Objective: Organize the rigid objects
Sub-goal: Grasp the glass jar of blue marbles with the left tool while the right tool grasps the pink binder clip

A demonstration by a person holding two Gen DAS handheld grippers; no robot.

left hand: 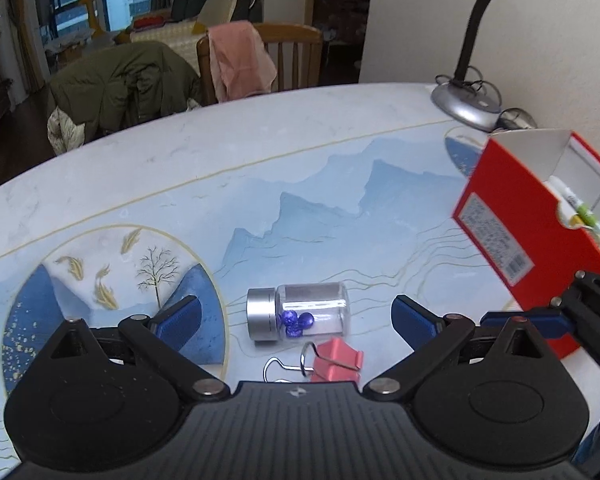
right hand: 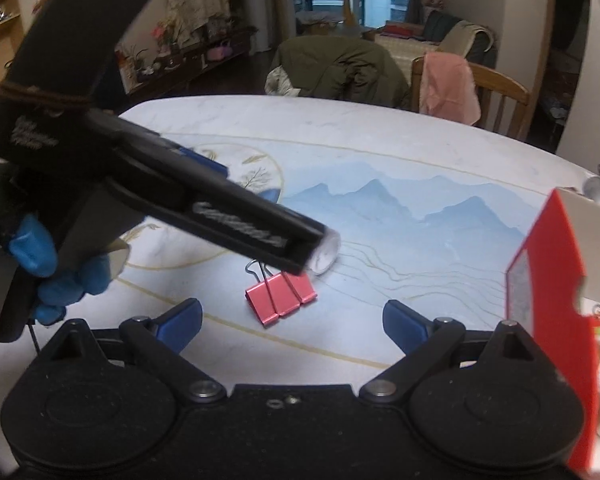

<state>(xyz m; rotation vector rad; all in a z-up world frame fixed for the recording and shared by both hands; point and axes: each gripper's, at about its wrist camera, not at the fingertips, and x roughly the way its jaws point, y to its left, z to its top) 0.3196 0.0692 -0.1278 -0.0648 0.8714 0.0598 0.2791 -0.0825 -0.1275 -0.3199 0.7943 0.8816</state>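
A small glass jar (left hand: 300, 314) with a silver lid and blue beads inside lies on its side on the printed table mat (left hand: 320, 208). My left gripper (left hand: 296, 320) is open and straddles the jar, and its blue pads (left hand: 180, 320) stand clear of the glass. A pink binder clip (left hand: 336, 364) lies just in front of the jar. In the right wrist view my right gripper (right hand: 292, 320) is open, and the pink binder clip (right hand: 280, 296) sits just beyond its fingertips, untouched. The left gripper's black arm (right hand: 220, 208) hides all but one end of the jar (right hand: 324, 256).
An open red box (left hand: 520, 232) (right hand: 552, 300) with pens and small items stands at the right, close to the right gripper's side. A desk lamp (left hand: 464, 104) stands behind the box. A blue-gloved hand (right hand: 40, 264) holds the left gripper. Chairs draped with jackets line the table's far edge.
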